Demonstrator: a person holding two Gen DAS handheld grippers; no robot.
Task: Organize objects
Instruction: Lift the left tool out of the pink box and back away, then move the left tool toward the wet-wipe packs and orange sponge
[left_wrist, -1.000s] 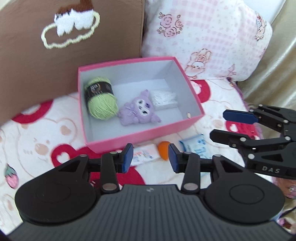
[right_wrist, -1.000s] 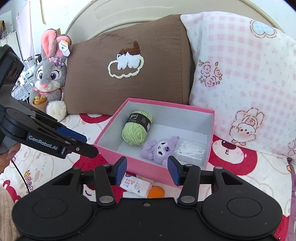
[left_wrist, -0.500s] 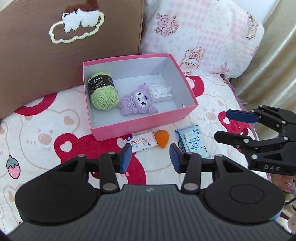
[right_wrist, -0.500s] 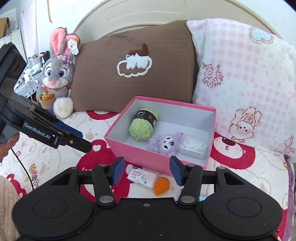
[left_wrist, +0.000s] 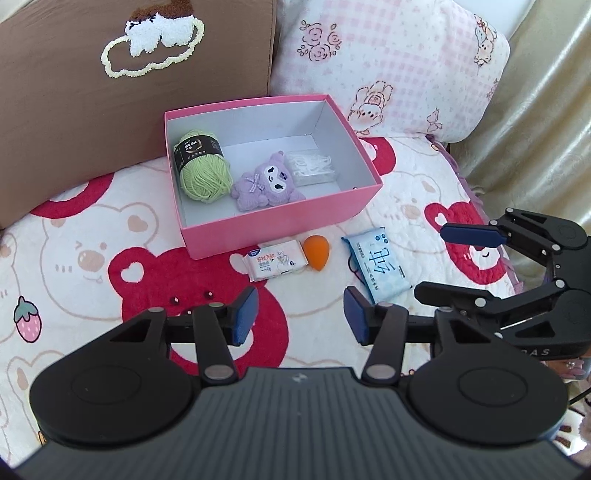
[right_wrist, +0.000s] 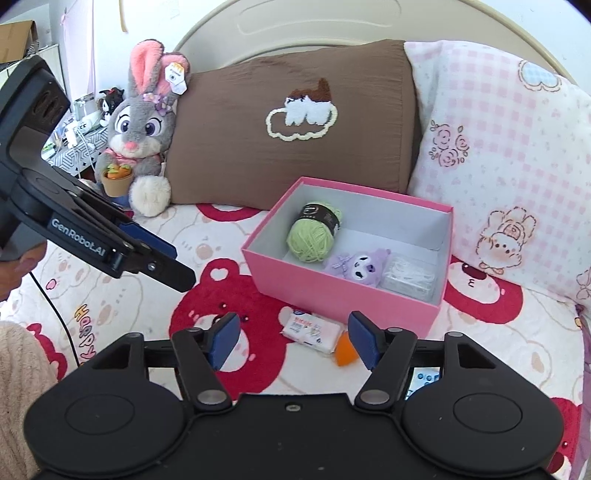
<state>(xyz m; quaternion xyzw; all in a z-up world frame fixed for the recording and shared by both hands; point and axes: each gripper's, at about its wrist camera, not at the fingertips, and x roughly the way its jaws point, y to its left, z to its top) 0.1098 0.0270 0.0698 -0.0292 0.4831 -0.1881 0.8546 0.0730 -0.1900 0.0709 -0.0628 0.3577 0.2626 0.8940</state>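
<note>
A pink box (left_wrist: 280, 225) (right_wrist: 332, 299) stands open on the bear-print bedspread. Inside lie a green yarn ball (left_wrist: 203, 173) (right_wrist: 312, 238), a purple plush (left_wrist: 266, 182) (right_wrist: 358, 264) and a clear packet (left_wrist: 314, 168). In front of the box lie a white tissue pack (left_wrist: 275, 260) (right_wrist: 312, 330), an orange sponge (left_wrist: 317, 253) (right_wrist: 343, 354) and a blue wipes pack (left_wrist: 376, 264). My left gripper (left_wrist: 301, 317) (right_wrist: 181, 267) hovers short of these, jaws opening, nothing between them. My right gripper (right_wrist: 294, 338) (left_wrist: 430, 262) is beside the blue pack, jaws opening and empty.
A brown pillow (right_wrist: 295, 122) and a pink checked pillow (right_wrist: 498, 155) lean behind the box. A grey bunny plush (right_wrist: 140, 140) sits at the far left by the headboard. A gold curtain (left_wrist: 535, 110) hangs on the right. A hand (right_wrist: 14, 266) holds the left gripper.
Both grippers have drawn back from the box, so the tissue pack, sponge and blue pack now show in full. Both pairs of jaws stand wider apart.
</note>
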